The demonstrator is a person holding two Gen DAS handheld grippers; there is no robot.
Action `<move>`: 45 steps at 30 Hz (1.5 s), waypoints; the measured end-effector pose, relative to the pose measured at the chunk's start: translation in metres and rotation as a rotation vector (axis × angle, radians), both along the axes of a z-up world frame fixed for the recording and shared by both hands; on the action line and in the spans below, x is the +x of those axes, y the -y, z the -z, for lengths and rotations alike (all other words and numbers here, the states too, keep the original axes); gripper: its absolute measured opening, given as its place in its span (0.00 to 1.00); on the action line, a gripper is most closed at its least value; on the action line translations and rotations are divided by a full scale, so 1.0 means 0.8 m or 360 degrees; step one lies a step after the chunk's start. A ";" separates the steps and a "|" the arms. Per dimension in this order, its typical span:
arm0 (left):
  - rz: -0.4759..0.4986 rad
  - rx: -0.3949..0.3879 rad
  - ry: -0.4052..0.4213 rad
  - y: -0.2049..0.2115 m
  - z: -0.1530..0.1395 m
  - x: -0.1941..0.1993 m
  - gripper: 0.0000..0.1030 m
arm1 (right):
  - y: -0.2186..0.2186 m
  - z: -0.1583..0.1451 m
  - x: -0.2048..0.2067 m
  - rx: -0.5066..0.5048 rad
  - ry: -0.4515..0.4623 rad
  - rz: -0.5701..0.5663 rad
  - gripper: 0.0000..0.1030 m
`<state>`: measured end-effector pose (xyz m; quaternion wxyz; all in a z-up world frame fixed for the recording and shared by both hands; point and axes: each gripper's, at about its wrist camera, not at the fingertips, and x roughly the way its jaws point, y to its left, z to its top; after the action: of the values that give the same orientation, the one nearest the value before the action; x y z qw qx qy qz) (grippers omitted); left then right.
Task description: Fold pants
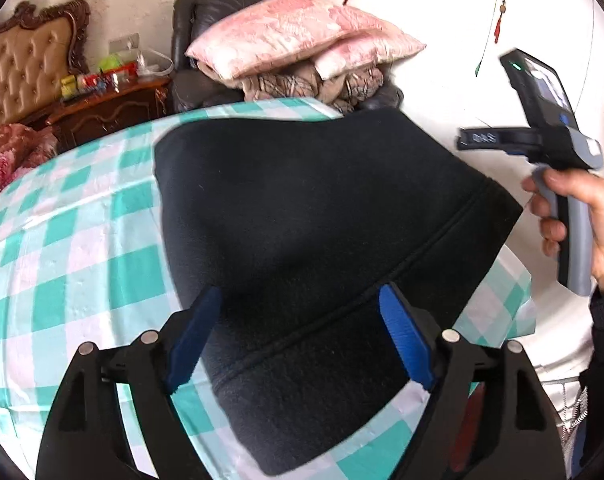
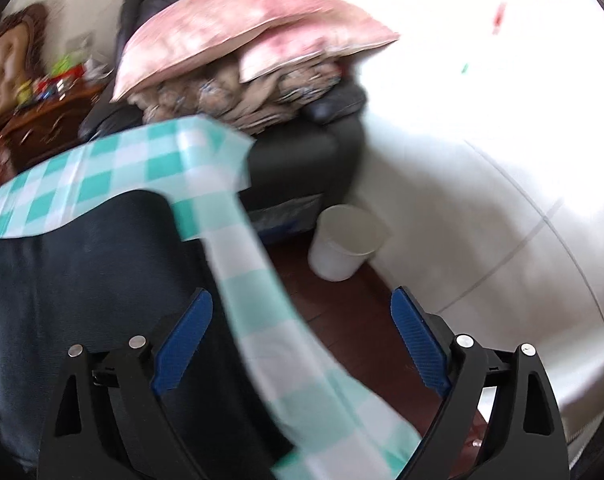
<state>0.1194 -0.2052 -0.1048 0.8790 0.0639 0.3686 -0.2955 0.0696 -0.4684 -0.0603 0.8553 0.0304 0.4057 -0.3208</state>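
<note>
At the far left, beyond the surface, a padded headboard (image 1: 23, 60) and a wooden nightstand (image 1: 109, 110) cluttered with small items stand against the wall. The checked cloth (image 1: 61, 248) covers the surface (image 1: 17, 320) in front of you. Your left tool (image 1: 302, 340) hangs over the near edge with its blue pads (image 1: 406, 340) spread wide apart, clamping nothing; the near end of the black pants (image 1: 302, 208) lies below and between them, with no pad pressing on the fabric. The pants lie flat on the cloth, running from the near edge toward the far right corner, a seam line crossing them diagonally. Behind the far edge, pink pillows (image 1: 297, 36) sit stacked on bundled bedding on a dark armchair (image 1: 189, 20). At the right, your right hand (image 1: 582, 224) grips the handle of the right tool (image 2: 302, 344), held clear of the surface beside its right edge. From that tool's own blurred view, its pads also stand wide apart with nothing held; the right edge of the surface with the cloth hanging over it passes beneath them, the pants off to the left. A white bin (image 2: 346, 240) stands on the floor (image 2: 342, 312) farther right.
</note>
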 end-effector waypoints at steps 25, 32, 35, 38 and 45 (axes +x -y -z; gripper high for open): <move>-0.0054 -0.0097 0.0042 -0.031 -0.102 -0.074 0.98 | -0.167 -0.051 -0.155 0.0038 0.0138 -0.0279 0.85; -0.0045 -0.0093 0.0027 -0.026 -0.097 -0.073 0.98 | -0.161 -0.046 -0.156 0.0056 0.0130 -0.0279 0.85; -0.0044 -0.0091 0.0027 -0.026 -0.097 -0.073 0.98 | -0.161 -0.045 -0.155 0.0059 0.0130 -0.0281 0.85; -0.0044 -0.0094 0.0022 -0.026 -0.096 -0.073 0.98 | -0.161 -0.045 -0.155 0.0061 0.0129 -0.0283 0.85; -0.0042 -0.0095 0.0022 -0.026 -0.096 -0.073 0.98 | -0.159 -0.044 -0.153 0.0065 0.0126 -0.0282 0.85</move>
<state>0.0613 -0.1843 -0.0280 0.8870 0.0348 0.3543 -0.2942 -0.0531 -0.3414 -0.0251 0.8948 0.0244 0.3792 -0.2343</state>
